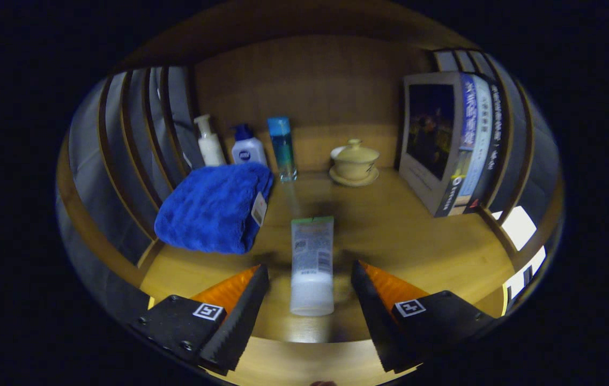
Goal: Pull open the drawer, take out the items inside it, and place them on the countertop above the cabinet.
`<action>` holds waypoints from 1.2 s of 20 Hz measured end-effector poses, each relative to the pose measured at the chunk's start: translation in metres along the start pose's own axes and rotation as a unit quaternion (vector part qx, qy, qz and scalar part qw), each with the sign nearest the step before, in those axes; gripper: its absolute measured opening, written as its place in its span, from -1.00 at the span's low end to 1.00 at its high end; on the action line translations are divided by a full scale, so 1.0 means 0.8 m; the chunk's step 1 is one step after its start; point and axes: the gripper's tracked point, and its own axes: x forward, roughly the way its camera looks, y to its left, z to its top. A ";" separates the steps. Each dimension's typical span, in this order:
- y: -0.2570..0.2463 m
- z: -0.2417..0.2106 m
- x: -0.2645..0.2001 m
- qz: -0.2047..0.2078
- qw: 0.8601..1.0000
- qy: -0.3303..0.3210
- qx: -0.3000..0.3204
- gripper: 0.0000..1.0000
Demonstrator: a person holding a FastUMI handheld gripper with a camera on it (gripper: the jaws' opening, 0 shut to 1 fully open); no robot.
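A white squeeze tube (312, 265) with a green end lies flat on the wooden countertop (411, 236), its white cap toward me. It lies in the gap between my two fingers, which stand apart and touch neither side of it. My gripper (310, 273) is open just above the countertop's front edge. A folded blue towel (213, 206) with a paper tag rests left of the tube.
At the back stand a white pump bottle (209, 142), a blue-capped pump bottle (248, 146) and a slim blue bottle (282, 149). A cream lidded cup on a saucer (354, 162) sits back right. Several upright books (452, 145) line the right side. Slatted walls close both sides.
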 end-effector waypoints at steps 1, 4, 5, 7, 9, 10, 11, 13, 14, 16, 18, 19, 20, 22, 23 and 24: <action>0.001 0.016 -0.013 0.002 1.000 -0.026 -0.002 0.98; 0.013 0.038 -0.082 0.017 0.997 -0.069 -0.002 0.97; 0.018 0.040 -0.112 0.025 0.996 -0.080 0.001 0.97; 0.028 0.036 -0.160 0.028 0.994 -0.103 0.003 0.97; 0.045 0.024 -0.216 0.044 0.990 -0.134 0.001 0.97; 0.054 0.015 -0.236 0.053 0.988 -0.144 -0.005 0.96; 0.062 0.003 -0.259 0.064 0.986 -0.153 -0.009 0.96; 0.078 -0.020 -0.292 0.076 0.983 -0.165 -0.023 0.96; 0.082 -0.032 -0.306 0.076 0.982 -0.169 -0.030 0.96; 0.089 -0.057 -0.328 0.076 0.980 -0.180 -0.040 0.97; 0.085 -0.083 -0.344 0.065 0.978 -0.188 -0.056 0.97; 0.080 -0.098 -0.348 0.056 0.977 -0.194 -0.064 0.97; 0.074 -0.114 -0.350 0.045 0.977 -0.196 -0.074 0.97; 0.061 -0.150 -0.352 0.031 0.976 -0.202 -0.081 0.97; 0.052 -0.165 -0.351 0.021 0.975 -0.205 -0.081 0.97; 0.044 -0.180 -0.349 0.015 0.975 -0.206 -0.080 0.97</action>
